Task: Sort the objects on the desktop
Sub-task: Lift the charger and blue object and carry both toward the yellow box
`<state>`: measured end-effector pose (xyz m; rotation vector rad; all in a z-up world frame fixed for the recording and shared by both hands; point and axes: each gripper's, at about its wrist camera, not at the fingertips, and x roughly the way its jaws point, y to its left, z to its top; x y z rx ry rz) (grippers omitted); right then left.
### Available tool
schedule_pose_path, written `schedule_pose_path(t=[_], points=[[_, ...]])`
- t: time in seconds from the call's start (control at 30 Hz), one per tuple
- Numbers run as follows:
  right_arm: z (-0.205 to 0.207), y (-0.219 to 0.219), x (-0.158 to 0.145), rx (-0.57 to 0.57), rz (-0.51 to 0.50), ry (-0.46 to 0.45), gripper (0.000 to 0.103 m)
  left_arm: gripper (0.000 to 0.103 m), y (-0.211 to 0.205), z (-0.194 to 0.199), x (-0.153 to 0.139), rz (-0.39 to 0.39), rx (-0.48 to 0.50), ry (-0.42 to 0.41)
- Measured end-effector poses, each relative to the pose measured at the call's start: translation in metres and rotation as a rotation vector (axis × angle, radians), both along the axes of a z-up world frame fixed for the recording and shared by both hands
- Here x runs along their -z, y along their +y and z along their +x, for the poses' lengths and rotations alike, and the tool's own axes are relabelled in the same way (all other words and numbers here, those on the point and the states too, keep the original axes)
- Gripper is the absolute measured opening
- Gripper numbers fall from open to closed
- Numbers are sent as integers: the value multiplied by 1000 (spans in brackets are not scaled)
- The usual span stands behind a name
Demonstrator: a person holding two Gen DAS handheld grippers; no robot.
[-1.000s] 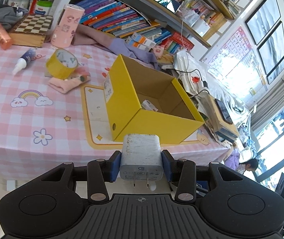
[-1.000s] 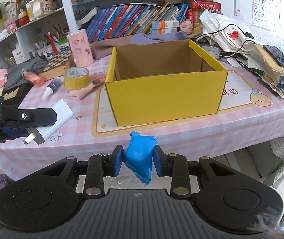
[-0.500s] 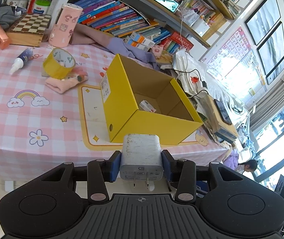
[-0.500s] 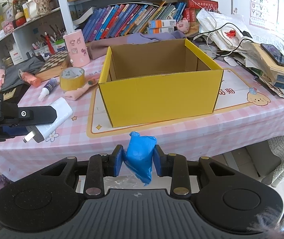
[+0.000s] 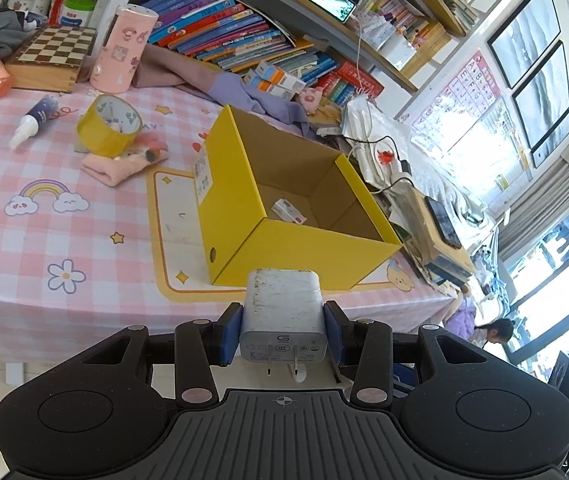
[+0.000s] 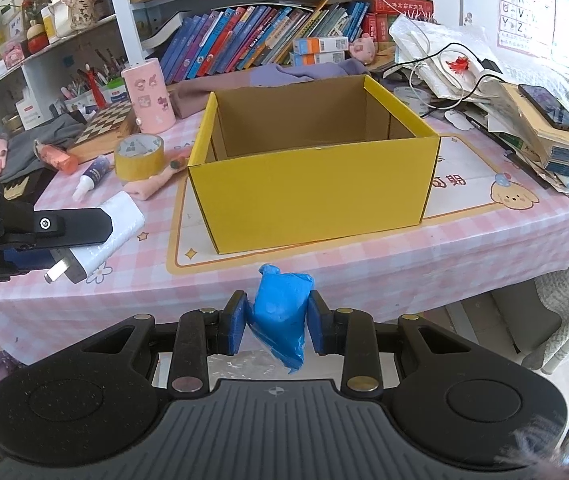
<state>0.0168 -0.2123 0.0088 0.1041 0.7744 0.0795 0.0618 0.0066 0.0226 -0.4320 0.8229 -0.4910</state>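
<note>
A surface (image 6: 364, 268) under a pink checked cloth with rainbow and flower prints carries, from left to right, a wooden chessboard box (image 5: 52, 58), a small dark glue bottle (image 5: 34, 120) lying on its side, a pink cylindrical holder (image 5: 122, 56) standing upright, a yellow tape roll (image 5: 108, 126) resting on a pink sock (image 5: 124, 164), and an open yellow cardboard box (image 6: 312, 184) on a cream mat. A small white carton (image 5: 289, 211) lies on the box floor. Right of the box are piled papers, cables and a phone (image 6: 548, 107) atop stacked books. Behind runs a shelf of leaning books (image 6: 252, 40), with an alphabet chart and bright windows on the right wall. The left hand-held gripper (image 5: 283, 328) hangs at the near edge of the surface, angled down toward the box, its blue pads clamped on the sides of a white plug-in charger (image 5: 283, 308) whose prongs point back at the camera. The right hand-held gripper (image 6: 278, 322) sits just off the front edge, facing the box's long side, its pads squeezed on a crumpled blue plastic bag (image 6: 282, 312).
</note>
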Motion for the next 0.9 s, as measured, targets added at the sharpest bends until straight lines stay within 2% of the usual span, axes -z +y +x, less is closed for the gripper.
schedule_pose_path(t=[0.9], points=[[2, -10, 0, 10, 5, 4, 29, 42, -11, 2, -1, 3, 23, -2]])
